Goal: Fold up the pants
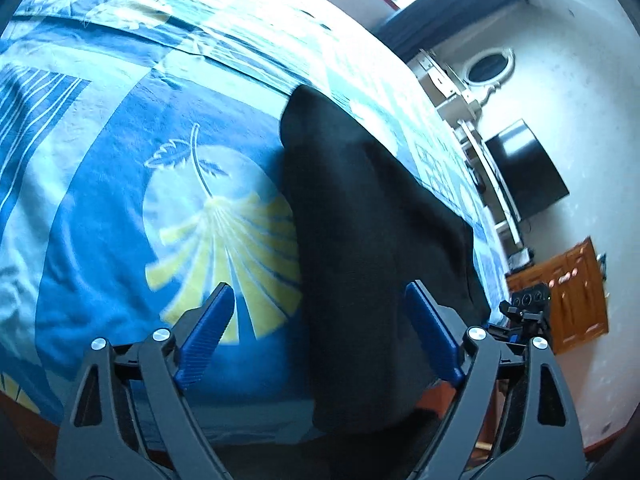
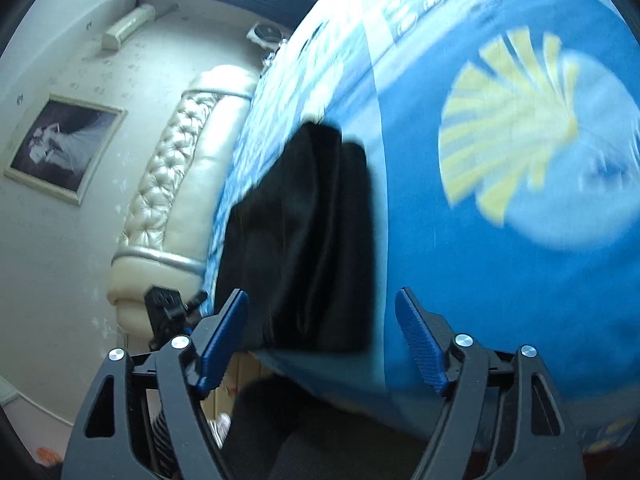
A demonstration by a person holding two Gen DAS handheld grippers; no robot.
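Black pants (image 1: 360,232) lie lengthwise on a blue patterned bedspread (image 1: 120,200), folded in a long strip whose near end hangs over the bed's front edge. My left gripper (image 1: 320,296) is open and empty, hovering above the near end of the pants. In the right wrist view the pants (image 2: 304,232) lie near the bed's edge on the bedspread (image 2: 480,280). My right gripper (image 2: 322,300) is open and empty, just above their near end. Each gripper shows at the edge of the other's view.
A cream tufted headboard (image 2: 172,184) and a framed picture (image 2: 64,148) stand at the left. A black TV (image 1: 524,172), white shelves (image 1: 472,120) and a wooden cabinet (image 1: 572,296) line the wall beyond the bed's side.
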